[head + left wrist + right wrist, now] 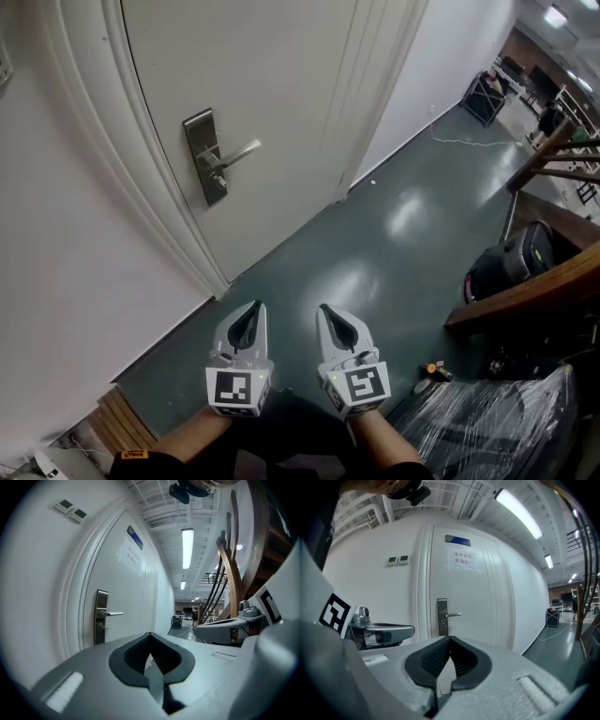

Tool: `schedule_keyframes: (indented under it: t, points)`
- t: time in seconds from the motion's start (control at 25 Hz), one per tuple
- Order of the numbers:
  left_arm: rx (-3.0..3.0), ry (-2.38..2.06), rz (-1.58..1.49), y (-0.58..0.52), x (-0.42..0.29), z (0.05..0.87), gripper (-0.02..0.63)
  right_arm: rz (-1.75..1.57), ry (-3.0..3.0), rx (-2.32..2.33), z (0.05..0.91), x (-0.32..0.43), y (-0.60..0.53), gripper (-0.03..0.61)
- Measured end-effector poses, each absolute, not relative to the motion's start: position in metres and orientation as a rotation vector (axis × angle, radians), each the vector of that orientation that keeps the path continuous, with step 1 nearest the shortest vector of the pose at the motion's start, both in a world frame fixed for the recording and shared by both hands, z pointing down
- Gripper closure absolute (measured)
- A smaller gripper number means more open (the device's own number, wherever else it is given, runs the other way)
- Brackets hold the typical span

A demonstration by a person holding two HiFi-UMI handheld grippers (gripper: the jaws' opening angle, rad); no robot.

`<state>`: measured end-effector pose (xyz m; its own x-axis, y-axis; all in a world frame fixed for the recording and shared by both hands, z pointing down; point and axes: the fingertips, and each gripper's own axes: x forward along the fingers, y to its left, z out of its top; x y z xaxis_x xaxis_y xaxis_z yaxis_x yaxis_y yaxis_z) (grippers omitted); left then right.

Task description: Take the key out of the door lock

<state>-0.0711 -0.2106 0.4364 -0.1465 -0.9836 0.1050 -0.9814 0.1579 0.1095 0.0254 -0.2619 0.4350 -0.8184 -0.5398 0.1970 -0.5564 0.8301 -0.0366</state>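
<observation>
Showing one white door point(281, 84) with two grippers held low and well apart from it. Left of the door frame are two wall panels point(397, 560), seen only in the gripper views. Those views also show one blue label point(457, 539) and one paper notice point(464, 560) high on the door, out of the head view's frame. One steel plate point(200, 155) carries one lever point(236, 152). The key point(218, 184) shows only as a small stub jutting from the plate just below the lever, too small in every view to make out its shape. Left gripper point(254, 309): jaws pressed together, nothing between them. Right gripper point(324, 312), just beside it: likewise closed and empty. Both forearms are cut off by the head view's lower edge. Each gripper view catches the other gripper at its margin. At right, the head view alone shows dark floor point(394, 234), one black bag point(511, 258) and plastic wrap point(497, 422), partly cut off.
</observation>
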Motion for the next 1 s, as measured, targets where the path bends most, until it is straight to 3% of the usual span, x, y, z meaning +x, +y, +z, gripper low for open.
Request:
schedule_keyframes:
  t: [0.44,1.0]
  points:
    - [1.931,-2.326,-0.009,-0.292,-0.172,0.432,0.596,0.238,-2.865,0.692,0.430,-0.080,-0.347,0.588]
    - [1.736,-2.507,-0.024,-0.308,-0.272,0.433,0.597,0.375,-2.865,0.382,0.447,-0.201,-0.388,0.588]
